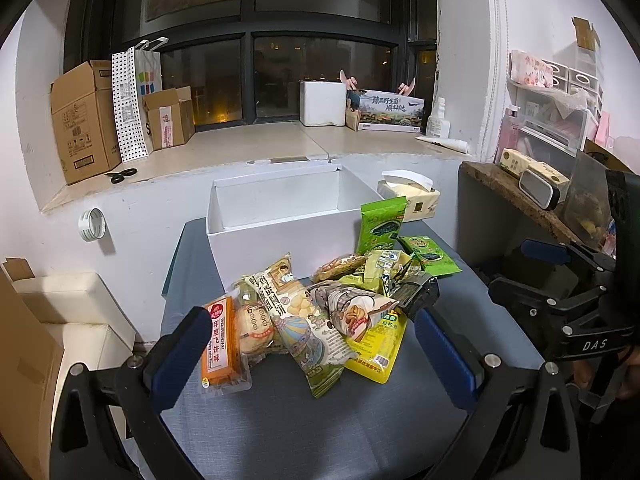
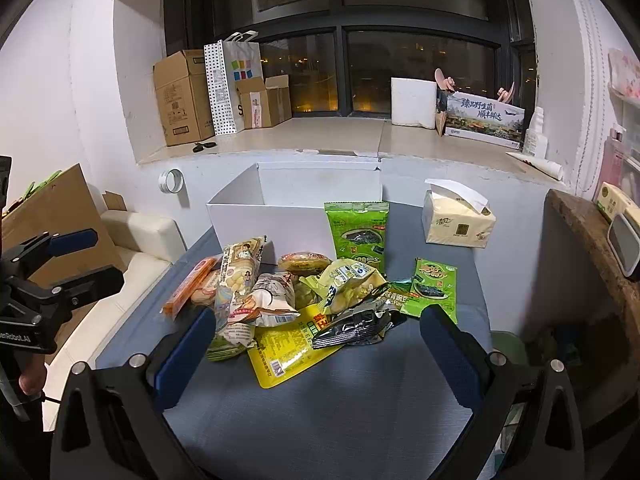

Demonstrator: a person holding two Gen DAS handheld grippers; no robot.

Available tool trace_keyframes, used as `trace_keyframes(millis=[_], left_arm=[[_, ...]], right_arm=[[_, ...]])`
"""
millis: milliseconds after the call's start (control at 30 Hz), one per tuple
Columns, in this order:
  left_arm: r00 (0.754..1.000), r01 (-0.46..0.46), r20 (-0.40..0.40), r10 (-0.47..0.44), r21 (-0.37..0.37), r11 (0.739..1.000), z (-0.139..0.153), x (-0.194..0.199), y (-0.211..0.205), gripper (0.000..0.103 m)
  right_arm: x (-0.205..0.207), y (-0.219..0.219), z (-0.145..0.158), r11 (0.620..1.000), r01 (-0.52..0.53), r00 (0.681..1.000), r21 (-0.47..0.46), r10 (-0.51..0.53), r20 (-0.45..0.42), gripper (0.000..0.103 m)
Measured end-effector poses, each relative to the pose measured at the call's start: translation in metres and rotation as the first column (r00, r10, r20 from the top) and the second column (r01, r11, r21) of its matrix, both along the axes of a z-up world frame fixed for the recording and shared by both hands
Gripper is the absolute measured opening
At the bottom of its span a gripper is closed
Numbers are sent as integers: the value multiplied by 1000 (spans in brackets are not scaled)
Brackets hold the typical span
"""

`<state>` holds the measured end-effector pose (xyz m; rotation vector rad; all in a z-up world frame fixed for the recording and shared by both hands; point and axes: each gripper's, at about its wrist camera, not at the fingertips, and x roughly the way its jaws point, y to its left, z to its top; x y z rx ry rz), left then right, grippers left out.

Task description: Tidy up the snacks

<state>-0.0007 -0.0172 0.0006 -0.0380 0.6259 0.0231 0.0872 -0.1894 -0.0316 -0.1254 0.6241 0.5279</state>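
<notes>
The snacks (image 1: 320, 312) lie heaped on the grey table (image 1: 320, 420), just in front of the empty white box (image 1: 280, 216) (surely their destination); the left gripper (image 1: 316, 344) and right gripper (image 2: 320, 352) hover apart and empty, framing the heap for a first pick.

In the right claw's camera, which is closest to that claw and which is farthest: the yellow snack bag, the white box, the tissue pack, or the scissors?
Seen from the right claw:
1. Yellow snack bag, lying flat on the grey table between the claw's fingers.
2. White box, behind the snack pile, to the left, and tissue pack, back right. Too close to call.
3. Scissors, up on the window ledge, far left.
</notes>
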Motion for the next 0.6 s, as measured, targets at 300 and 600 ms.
trace_keyframes(millis=[300, 600], left_arm=[[1000, -3, -1, 3, -7, 1000, 1, 0, 1, 103], [1000, -1, -5, 1, -9, 1000, 1, 0, 2, 103]], right_arm=[[-1, 0, 2, 1000, 2, 1000, -2, -2, 4, 103], [-1, -1, 2, 1000, -3, 1000, 0, 3, 5, 103]])
